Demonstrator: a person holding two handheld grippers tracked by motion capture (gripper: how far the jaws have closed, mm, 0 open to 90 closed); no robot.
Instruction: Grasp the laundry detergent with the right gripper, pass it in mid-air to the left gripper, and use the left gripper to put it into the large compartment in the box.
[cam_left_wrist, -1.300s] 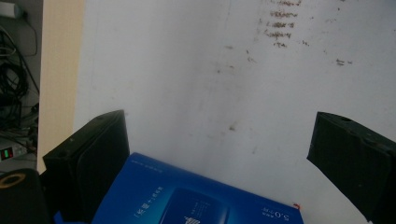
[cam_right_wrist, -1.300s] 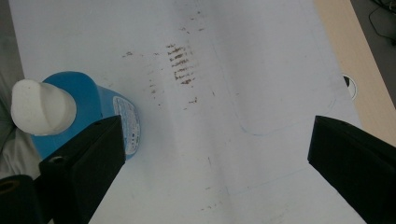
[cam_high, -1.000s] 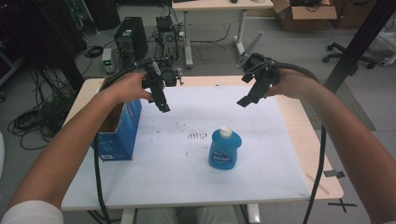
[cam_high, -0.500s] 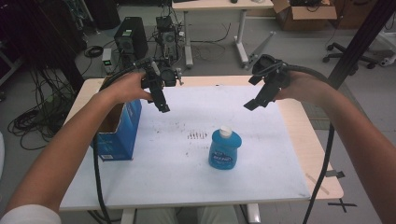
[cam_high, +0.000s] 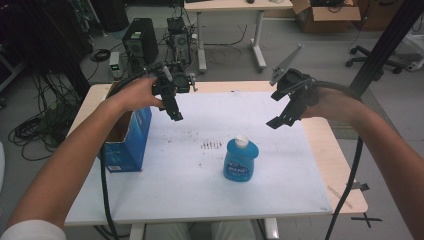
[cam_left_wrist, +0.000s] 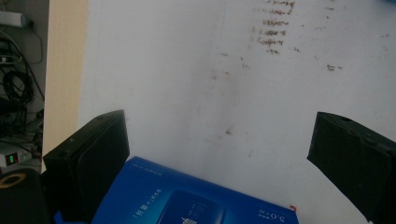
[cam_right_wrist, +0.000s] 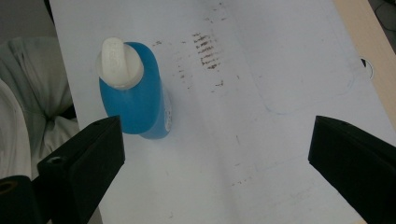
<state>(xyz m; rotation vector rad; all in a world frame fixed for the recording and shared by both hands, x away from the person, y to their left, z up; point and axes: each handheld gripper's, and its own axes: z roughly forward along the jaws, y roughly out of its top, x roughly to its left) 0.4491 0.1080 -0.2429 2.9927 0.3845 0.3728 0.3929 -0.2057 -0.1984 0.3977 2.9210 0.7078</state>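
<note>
A blue bottle (cam_high: 240, 160) with a white cap stands upright on the white sheet (cam_high: 200, 190), right of centre. An open blue carton (cam_high: 125, 142) stands at the table's left edge. My left gripper (cam_high: 175, 114) hovers above the sheet just right of the carton, jaws pointing down. In the left gripper view it (cam_left_wrist: 219, 126) is open and empty, with the carton's top (cam_left_wrist: 187, 198) below it. My right gripper (cam_high: 279, 120) hangs above the sheet, behind and to the right of the bottle. The right gripper view shows it (cam_right_wrist: 215, 126) open, the bottle (cam_right_wrist: 135, 88) near its left jaw, apart from it.
Brown smudges (cam_high: 211, 145) mark the sheet near the bottle. The bare wooden table edge (cam_high: 340, 170) shows on the right. Behind the table are a computer tower (cam_high: 140, 45), floor cables (cam_high: 35, 130), another desk (cam_high: 235, 7) and a black pole (cam_high: 385, 45).
My right gripper has drifted a little to the right and nearer, still open. The left gripper, bottle and carton have stayed put.
</note>
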